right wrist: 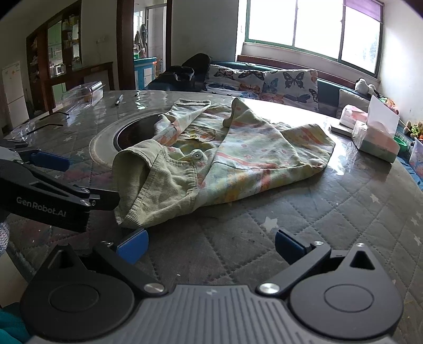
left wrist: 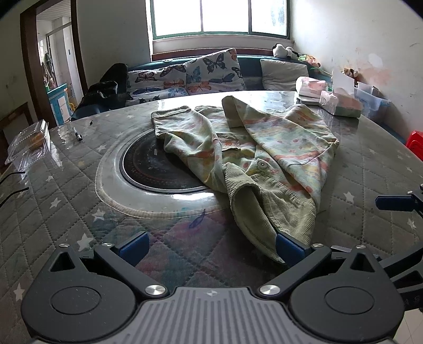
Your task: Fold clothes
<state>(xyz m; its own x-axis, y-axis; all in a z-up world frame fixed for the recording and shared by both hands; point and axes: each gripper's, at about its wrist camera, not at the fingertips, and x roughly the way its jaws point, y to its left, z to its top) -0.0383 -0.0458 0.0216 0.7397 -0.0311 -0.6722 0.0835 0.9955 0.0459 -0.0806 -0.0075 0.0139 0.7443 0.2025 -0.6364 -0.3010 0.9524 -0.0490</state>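
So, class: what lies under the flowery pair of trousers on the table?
The trousers lie partly over a round black hob set in the quilted table. Whatever else sits beneath the cloth is covered.

pastel floral trousers (left wrist: 264,148), crumpled, unfolded, ribbed waistband twd camera

Bright window (left wrist: 219,17) above butterfly-cushioned sofa (left wrist: 185,79)
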